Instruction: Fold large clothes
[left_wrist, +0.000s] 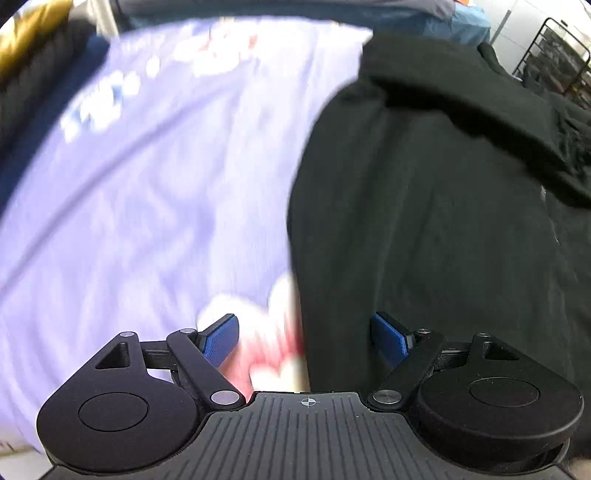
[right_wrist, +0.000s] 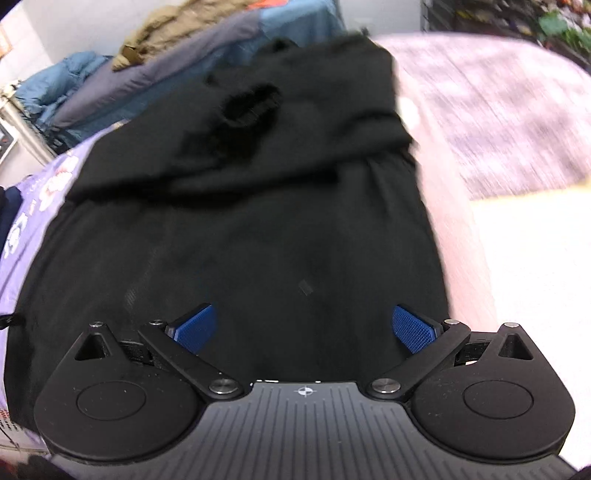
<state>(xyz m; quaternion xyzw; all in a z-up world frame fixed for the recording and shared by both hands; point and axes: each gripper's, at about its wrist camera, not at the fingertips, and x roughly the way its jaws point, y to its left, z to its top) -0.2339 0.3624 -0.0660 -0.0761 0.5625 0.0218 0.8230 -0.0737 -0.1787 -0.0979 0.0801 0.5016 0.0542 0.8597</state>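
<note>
A large black garment (left_wrist: 424, 221) lies spread on the surface, with a thick fold across its upper part. In the left wrist view it fills the right half, and its left edge runs down between the blue pads. My left gripper (left_wrist: 304, 332) hangs over that edge, open, nothing pinched. In the right wrist view the black garment (right_wrist: 258, 240) fills the middle, a dark collar-like opening near its far end. My right gripper (right_wrist: 303, 325) hovers above the garment's near part, open, with only cloth below its blue pads.
A lilac printed cloth (left_wrist: 147, 184) covers the surface left of the garment, and shows as a lilac strip (right_wrist: 26, 221) in the right wrist view. A pink blanket (right_wrist: 498, 110) lies to the right. Piled jackets (right_wrist: 166, 55) sit at the back. A dark wire rack (left_wrist: 550, 55) stands far right.
</note>
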